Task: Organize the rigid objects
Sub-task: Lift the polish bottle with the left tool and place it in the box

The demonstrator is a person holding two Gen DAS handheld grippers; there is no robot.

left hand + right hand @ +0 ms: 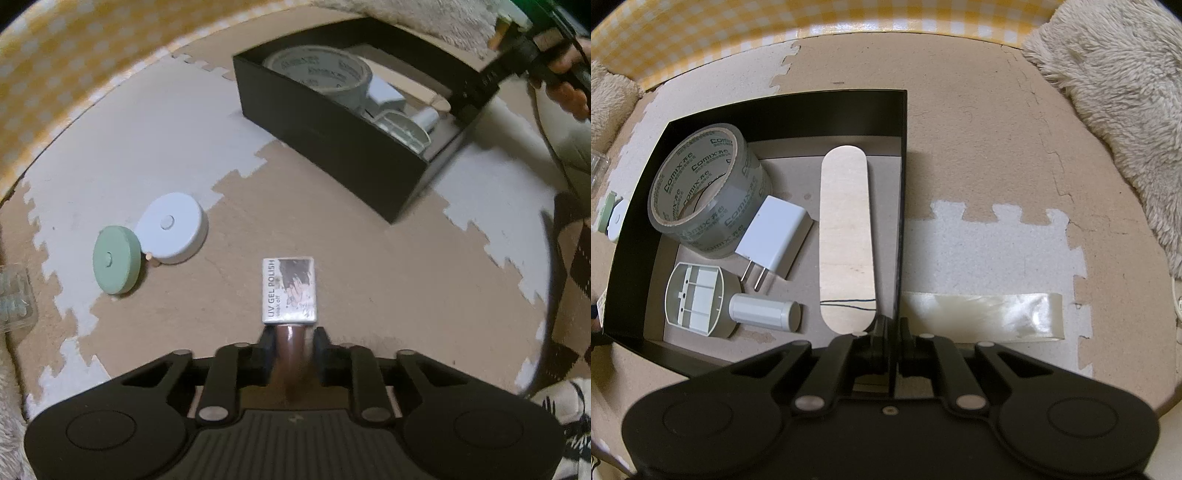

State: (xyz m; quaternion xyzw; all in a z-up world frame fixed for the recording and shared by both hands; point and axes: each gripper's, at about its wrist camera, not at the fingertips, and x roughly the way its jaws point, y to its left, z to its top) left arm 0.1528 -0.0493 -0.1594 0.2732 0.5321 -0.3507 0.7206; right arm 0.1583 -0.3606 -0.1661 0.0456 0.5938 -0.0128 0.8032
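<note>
Between left gripper (pixel 290 349) fingers: gel polish bottle (pixel 289 291); right gripper (pixel 894 332) pinches box wall (pixel 903 155).

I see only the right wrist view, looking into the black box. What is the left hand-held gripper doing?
Observer: The left hand-held gripper is shut on a brown gel-polish bottle with a square white cap.
Reviewer: Is the bottle over the box yet?
Observer: No. The black open-topped box lies ahead of it and to the right, well apart.
Reviewer: Anything else outside the box?
Observer: A pale green round disc and a white round disc lie touching on the worn table, left of the bottle.
</note>
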